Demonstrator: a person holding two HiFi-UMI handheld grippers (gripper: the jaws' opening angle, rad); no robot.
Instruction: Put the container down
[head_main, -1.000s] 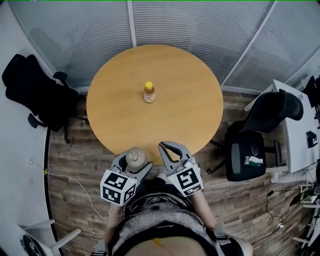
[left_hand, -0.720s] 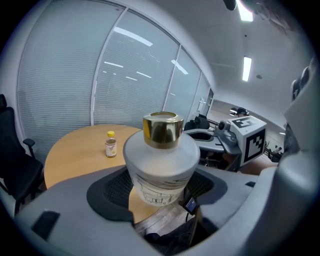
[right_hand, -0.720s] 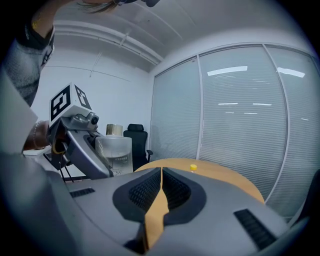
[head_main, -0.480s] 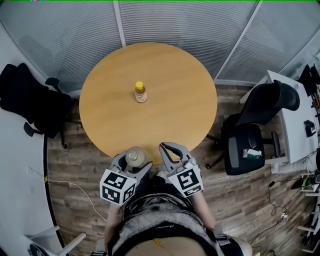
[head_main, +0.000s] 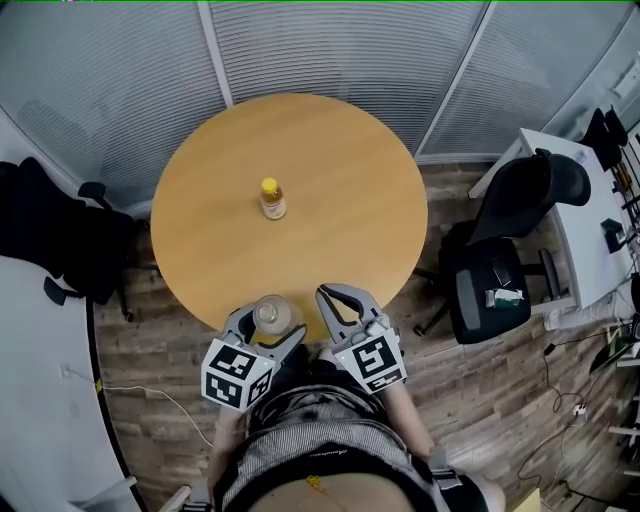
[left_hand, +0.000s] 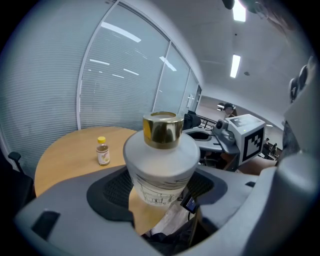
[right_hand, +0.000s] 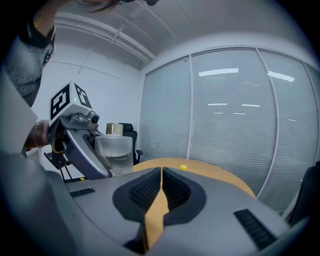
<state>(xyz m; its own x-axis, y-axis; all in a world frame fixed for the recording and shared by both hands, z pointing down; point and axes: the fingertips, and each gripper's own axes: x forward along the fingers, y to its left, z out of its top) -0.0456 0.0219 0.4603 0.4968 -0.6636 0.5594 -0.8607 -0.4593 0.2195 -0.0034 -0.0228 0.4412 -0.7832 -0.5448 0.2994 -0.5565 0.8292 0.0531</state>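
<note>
Container (left_hand: 160, 165), white and gold-capped, is clamped by fingers of left gripper (head_main: 263, 333) at desk (head_main: 350, 170) edge. Right gripper (head_main: 336, 296) fingers are pressed together, empty. Yellow-capped bottle (head_main: 272, 199) is stood mid-desk, well apart.

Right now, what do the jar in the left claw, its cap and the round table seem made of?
The jar looks like frosted white glass or plastic: matte, faintly translucent. Its cap looks like polished gold metal or plated plastic: mirror-shiny. The table looks like pale wood veneer or laminate: smooth, even colour.
</note>
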